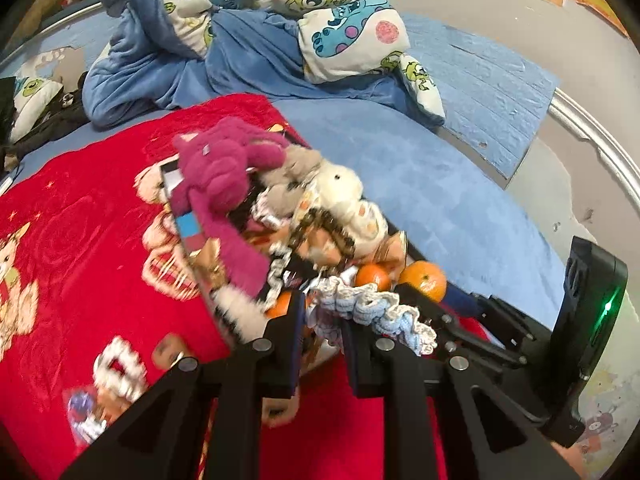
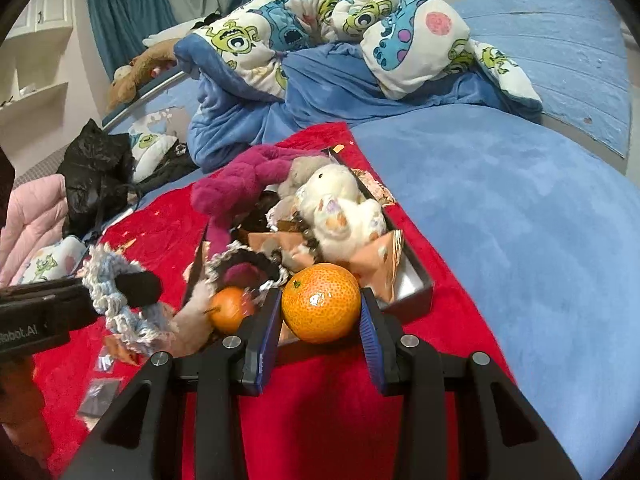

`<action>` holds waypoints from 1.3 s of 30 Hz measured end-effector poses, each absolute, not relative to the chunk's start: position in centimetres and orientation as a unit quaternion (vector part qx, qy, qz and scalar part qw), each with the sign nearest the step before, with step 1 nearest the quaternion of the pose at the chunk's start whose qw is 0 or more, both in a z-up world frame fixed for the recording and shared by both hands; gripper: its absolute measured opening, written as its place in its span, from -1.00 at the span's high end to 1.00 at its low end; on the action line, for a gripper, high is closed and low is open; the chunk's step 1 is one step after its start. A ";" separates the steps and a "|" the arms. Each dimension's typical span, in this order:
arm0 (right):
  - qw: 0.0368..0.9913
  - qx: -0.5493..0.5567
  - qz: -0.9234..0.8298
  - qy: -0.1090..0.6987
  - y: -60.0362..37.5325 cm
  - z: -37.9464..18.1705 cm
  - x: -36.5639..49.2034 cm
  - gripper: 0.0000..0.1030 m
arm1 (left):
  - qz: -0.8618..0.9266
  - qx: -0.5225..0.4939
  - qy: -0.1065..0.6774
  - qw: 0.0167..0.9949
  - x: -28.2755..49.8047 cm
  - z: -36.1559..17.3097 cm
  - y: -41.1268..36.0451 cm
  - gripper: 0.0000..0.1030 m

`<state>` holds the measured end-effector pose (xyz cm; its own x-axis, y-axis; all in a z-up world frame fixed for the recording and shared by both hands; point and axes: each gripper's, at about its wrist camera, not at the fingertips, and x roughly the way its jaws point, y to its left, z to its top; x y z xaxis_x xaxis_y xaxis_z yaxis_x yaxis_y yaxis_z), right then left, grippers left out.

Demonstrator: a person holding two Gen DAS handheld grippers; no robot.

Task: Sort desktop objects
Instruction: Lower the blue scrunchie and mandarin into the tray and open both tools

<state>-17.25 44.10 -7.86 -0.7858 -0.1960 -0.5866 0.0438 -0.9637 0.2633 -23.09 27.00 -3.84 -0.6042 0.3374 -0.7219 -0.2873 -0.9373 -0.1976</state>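
In the left wrist view, the left gripper (image 1: 322, 322) reaches level toward the box (image 1: 188, 228) on the red blanket (image 1: 80, 208), its jaws pinching a crocheted scrunchie (image 1: 372, 308) just before the box's near end. In the right wrist view, the right gripper (image 2: 320, 320) points at the same box (image 2: 416, 284), jaws pressed on an orange (image 2: 320, 302) at its near edge; a second orange (image 2: 230, 308) lies beside it.

red blanket (image 2: 328, 420) | blue bedsheet (image 2: 500, 220) | cartoon-print quilt (image 2: 416, 40) | black bag (image 2: 96, 168) | teal curtain (image 2: 120, 12)
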 end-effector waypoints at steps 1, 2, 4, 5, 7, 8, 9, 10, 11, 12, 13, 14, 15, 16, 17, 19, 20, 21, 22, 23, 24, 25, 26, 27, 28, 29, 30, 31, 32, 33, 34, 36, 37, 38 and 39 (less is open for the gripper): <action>0.067 0.323 -0.937 -0.120 44.3 -8.0 -17.7 0.29 | 0.894 -0.410 -0.031 0.175 -23.6 -4.0 27.3 0.64; 0.069 0.324 -0.936 -0.120 44.5 -8.0 -17.9 0.29 | 0.894 -0.411 -0.033 0.175 -24.0 -4.1 27.6 0.64; 0.071 0.328 -0.935 -0.114 44.7 -8.2 -18.5 0.29 | 0.895 -0.409 -0.033 0.174 -24.8 -4.2 28.1 0.64; 0.072 0.329 -0.935 -0.112 44.9 -8.3 -18.8 0.29 | 0.895 -0.409 -0.030 0.173 -25.2 -4.4 28.5 0.64; 0.075 0.331 -0.934 -0.116 45.3 -8.4 -19.2 0.29 | 0.896 -0.410 -0.029 0.169 -26.1 -4.6 28.9 0.64; 0.080 0.330 -0.933 -0.121 45.5 -8.5 -19.4 0.29 | 0.896 -0.410 -0.030 0.168 -26.5 -4.7 29.0 0.64; 0.084 0.328 -0.933 -0.124 45.6 -8.4 -19.6 0.29 | 0.895 -0.413 -0.032 0.165 -27.1 -4.8 29.2 0.64; 0.088 0.327 -0.933 -0.124 45.7 -8.4 -19.8 0.29 | 0.894 -0.415 -0.033 0.164 -27.5 -4.9 29.2 0.64; 0.090 0.326 -0.933 -0.122 45.6 -8.4 -20.0 0.29 | 0.894 -0.417 -0.033 0.162 -27.8 -5.1 29.3 0.64; 0.093 0.326 -0.933 -0.119 45.5 -8.4 -20.3 0.29 | 0.893 -0.420 -0.031 0.160 -28.2 -5.3 29.4 0.64; 0.093 0.329 -0.933 -0.116 45.5 -8.5 -20.6 0.29 | 0.893 -0.421 -0.030 0.159 -28.6 -5.5 29.5 0.64; 0.085 0.335 -0.931 -0.113 45.5 -8.9 -21.1 0.29 | 0.893 -0.421 -0.030 0.155 -28.9 -5.5 29.5 0.64; 0.083 0.340 -0.929 -0.116 45.6 -9.2 -21.4 0.29 | 0.892 -0.424 -0.031 0.153 -29.3 -5.6 29.6 0.64; 0.087 0.338 -0.929 -0.125 45.8 -9.4 -21.6 0.29 | 0.891 -0.426 -0.033 0.153 -29.5 -5.7 29.6 0.64; 0.091 0.333 -0.928 -0.141 46.1 -9.5 -21.6 0.29 | 0.892 -0.425 -0.033 0.151 -29.7 -5.6 29.7 0.64; 0.091 0.332 -0.927 -0.146 46.2 -9.5 -21.5 0.29 | 0.893 -0.423 -0.026 0.150 -29.9 -5.5 29.9 0.64; 0.089 0.332 -0.928 -0.142 46.1 -9.6 -21.4 0.29 | 0.894 -0.421 -0.024 0.149 -29.9 -5.4 30.1 0.64; 0.086 0.332 -0.930 -0.135 46.0 -9.5 -21.2 0.29 | 0.894 -0.422 -0.023 0.150 -29.9 -5.4 30.2 0.64; 0.085 0.331 -0.930 -0.131 46.0 -9.4 -21.0 0.29 | 0.894 -0.423 -0.022 0.150 -30.0 -5.4 30.3 0.64; 0.082 0.332 -0.931 -0.128 46.0 -9.3 -20.9 0.29 | 0.893 -0.424 -0.020 0.150 -30.0 -5.5 30.5 0.64; 0.077 0.333 -0.932 -0.124 46.1 -9.2 -20.7 0.29 | 0.892 -0.425 -0.018 0.150 -30.1 -5.6 30.7 0.64; 0.076 0.332 -0.932 -0.122 46.2 -9.1 -20.5 0.29 | 0.892 -0.426 -0.016 0.150 -30.1 -5.7 30.8 0.64; 0.078 0.330 -0.933 -0.122 46.3 -9.0 -20.2 0.29 | 0.891 -0.428 -0.017 0.151 -30.1 -5.9 30.9 0.64; 0.078 0.331 -0.933 -0.121 46.4 -8.9 -20.1 0.29 | 0.890 -0.429 -0.019 0.153 -30.1 -6.1 31.0 0.64; 0.076 0.331 -0.933 -0.119 46.5 -8.9 -20.0 0.29 | 0.889 -0.431 -0.019 0.154 -30.2 -6.2 31.2 0.64; 0.074 0.332 -0.933 -0.115 46.6 -9.0 -19.9 0.29 | 0.889 -0.431 -0.020 0.154 -30.2 -6.3 31.2 0.64; 0.071 0.335 -0.933 -0.113 46.6 -9.1 -19.9 0.29 | 0.888 -0.433 -0.022 0.154 -30.2 -6.5 31.3 0.64; 0.070 0.338 -0.932 -0.113 46.7 -9.2 -20.0 0.29 | 0.887 -0.435 -0.023 0.155 -30.2 -6.6 31.4 0.64; 0.073 0.336 -0.932 -0.114 46.8 -9.3 -19.9 0.29 | 0.886 -0.436 -0.024 0.154 -30.2 -6.7 31.5 0.64; 0.073 0.335 -0.932 -0.117 46.9 -9.3 -20.0 0.29 | 0.886 -0.437 -0.021 0.152 -30.2 -6.8 31.7 0.64; 0.072 0.335 -0.932 -0.117 46.9 -9.3 -20.1 0.29 | 0.886 -0.438 -0.015 0.150 -30.2 -7.0 31.9 0.64; 0.071 0.339 -0.931 -0.114 46.8 -9.5 -20.5 0.29 | 0.885 -0.442 -0.003 0.145 -30.3 -7.6 32.2 0.64; 0.069 0.343 -0.931 -0.107 46.6 -9.6 -20.9 0.30 | 0.882 -0.449 -0.001 0.143 -30.4 -8.0 32.3 0.64; 0.068 0.346 -0.930 -0.100 46.4 -9.7 -21.1 0.29 | 0.879 -0.455 -0.001 0.142 -30.5 -8.5 32.3 0.64; 0.069 0.349 -0.930 -0.096 46.3 -9.8 -21.3 0.29 | 0.877 -0.460 -0.003 0.138 -30.7 -8.9 32.2 0.64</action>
